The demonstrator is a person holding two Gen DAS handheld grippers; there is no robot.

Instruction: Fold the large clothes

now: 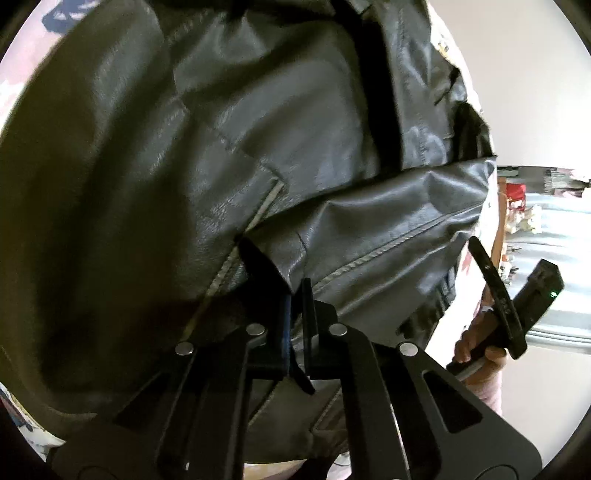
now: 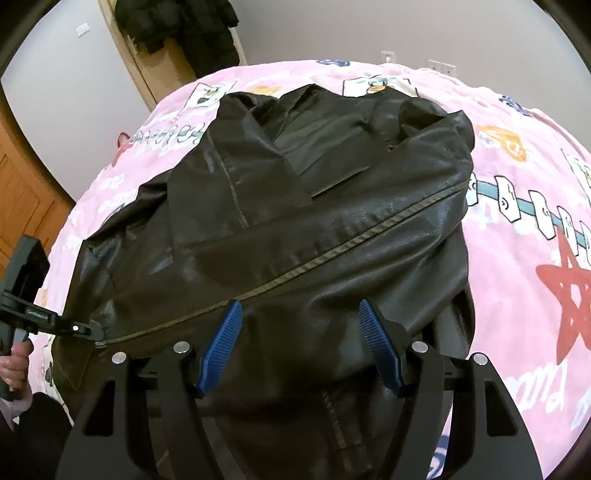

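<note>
Black leather jacket (image 2: 295, 221) on pink printed bed cover (image 2: 517, 221): sleeves laid across, approx. half folded. Left tongs (image 1: 295, 295) clamped shut on jacket edge; right tongs (image 2: 299, 339) held wide open, nothing gripped.

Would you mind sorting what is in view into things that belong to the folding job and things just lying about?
Belongs to the job:
black leather jacket
left gripper, shut on the jacket's edge
right gripper, open

Just lying about:
pink bedspread
dark coat hanging by the door

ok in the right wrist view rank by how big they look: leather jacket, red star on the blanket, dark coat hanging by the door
1. leather jacket, fills most of the view
2. red star
3. dark coat

The coat hangs much farther from the camera, so its real size is unsure.
</note>
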